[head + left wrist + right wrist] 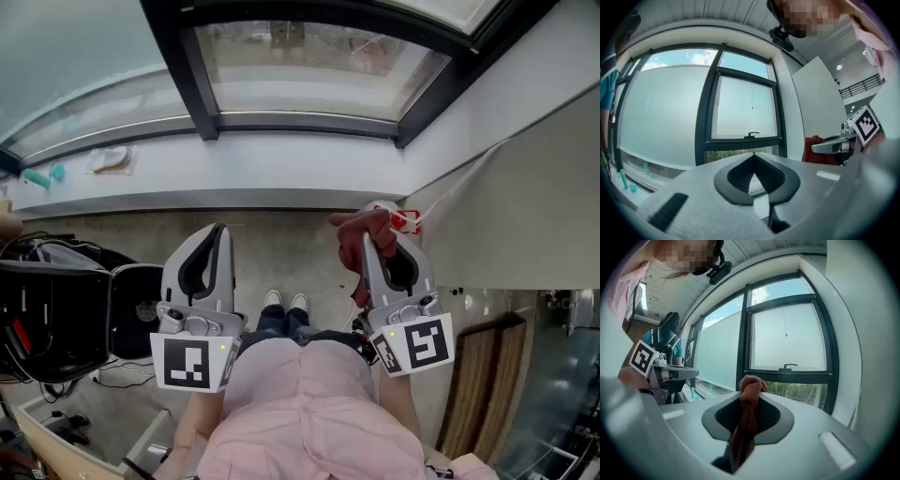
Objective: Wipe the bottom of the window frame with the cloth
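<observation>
My right gripper (374, 221) is shut on a dark red cloth (360, 242), which bunches out past its tips and hangs down between its jaws (748, 399). It is held in the air short of the white sill (281, 159) below the black window frame (309, 122). My left gripper (219, 231) hovers beside it to the left, shut with nothing in it; its tips meet in the left gripper view (753, 155). The frame's bottom bar (787, 376) with its black handle (789, 366) lies ahead of the cloth.
On the sill's left lie a pale rag-like thing (111, 159) and teal pieces (45, 175). Black bags and cables (56, 309) sit on the floor at left. A white wall (525, 187) closes the right side. My own feet (285, 302) stand below the sill.
</observation>
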Demonstrator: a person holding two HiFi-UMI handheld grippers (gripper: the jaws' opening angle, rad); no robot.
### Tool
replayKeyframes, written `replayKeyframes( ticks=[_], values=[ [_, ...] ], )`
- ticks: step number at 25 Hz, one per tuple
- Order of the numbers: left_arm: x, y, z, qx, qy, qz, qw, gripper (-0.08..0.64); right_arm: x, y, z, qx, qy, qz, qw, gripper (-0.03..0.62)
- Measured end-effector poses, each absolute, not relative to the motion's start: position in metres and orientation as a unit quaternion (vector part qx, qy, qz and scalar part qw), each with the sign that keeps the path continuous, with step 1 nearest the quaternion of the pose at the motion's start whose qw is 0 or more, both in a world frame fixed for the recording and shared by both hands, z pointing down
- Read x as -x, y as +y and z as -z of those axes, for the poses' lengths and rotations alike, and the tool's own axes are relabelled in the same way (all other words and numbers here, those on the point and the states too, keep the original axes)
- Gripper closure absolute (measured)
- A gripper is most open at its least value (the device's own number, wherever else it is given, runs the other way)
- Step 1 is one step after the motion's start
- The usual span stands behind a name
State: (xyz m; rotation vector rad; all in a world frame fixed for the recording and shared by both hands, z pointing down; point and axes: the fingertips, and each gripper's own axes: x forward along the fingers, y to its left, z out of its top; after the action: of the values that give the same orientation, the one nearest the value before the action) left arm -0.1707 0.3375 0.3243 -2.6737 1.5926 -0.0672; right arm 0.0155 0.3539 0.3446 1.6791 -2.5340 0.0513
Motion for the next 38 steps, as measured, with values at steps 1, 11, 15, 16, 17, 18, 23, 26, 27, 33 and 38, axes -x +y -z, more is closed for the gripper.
replayKeyframes(
  ticks=[1,11,15,16,17,18,23,26,27,33,38],
  values=[
    [0.165,0.339,-0.323,0.859,0.511,0.019,0.018,0.56,-0.021,0.355,-0.345,-0.553,-0.832,-0.016,0.049,0.543],
    [0.124,0.345,-0.299,0.867,0.497,-0.003,0.04,0.56,-0.065,0.372,-0.329,-0.572,-0.82,-0.005,0.037,0.543],
    [0.116,0.348,-0.299,0.866,0.499,-0.005,0.042,0.56,-0.077,0.375,-0.331,-0.574,-0.818,-0.007,0.035,0.543],
    [0.115,0.348,-0.301,0.865,0.5,-0.003,0.042,0.56,-0.079,0.375,-0.332,-0.573,-0.819,-0.009,0.035,0.543],
    [0.115,0.349,-0.305,0.863,0.503,0.0,0.041,0.56,-0.082,0.376,-0.335,-0.571,-0.82,-0.012,0.034,0.543],
    [0.115,0.35,-0.309,0.861,0.507,0.004,0.039,0.56,-0.085,0.377,-0.338,-0.569,-0.822,-0.016,0.031,0.543],
    [0.121,0.35,-0.316,0.835,0.549,-0.018,0.021,0.56,-0.097,0.378,-0.357,-0.554,-0.831,-0.038,0.018,0.537],
    [0.131,0.343,-0.32,0.828,0.561,-0.005,0.013,0.56,-0.097,0.367,-0.358,-0.547,-0.835,-0.051,0.012,0.537],
    [0.136,0.338,-0.32,0.825,0.566,0.004,0.012,0.56,-0.097,0.361,-0.356,-0.546,-0.836,-0.053,0.01,0.537],
    [0.147,0.287,-0.336,0.825,0.563,0.038,0.012,0.56,-0.103,0.315,-0.353,-0.559,-0.827,-0.06,-0.008,0.537],
    [0.139,0.212,-0.333,0.848,0.529,0.029,-0.007,0.56,-0.101,0.253,-0.335,-0.582,-0.811,-0.048,0.004,0.537]
  ],
)
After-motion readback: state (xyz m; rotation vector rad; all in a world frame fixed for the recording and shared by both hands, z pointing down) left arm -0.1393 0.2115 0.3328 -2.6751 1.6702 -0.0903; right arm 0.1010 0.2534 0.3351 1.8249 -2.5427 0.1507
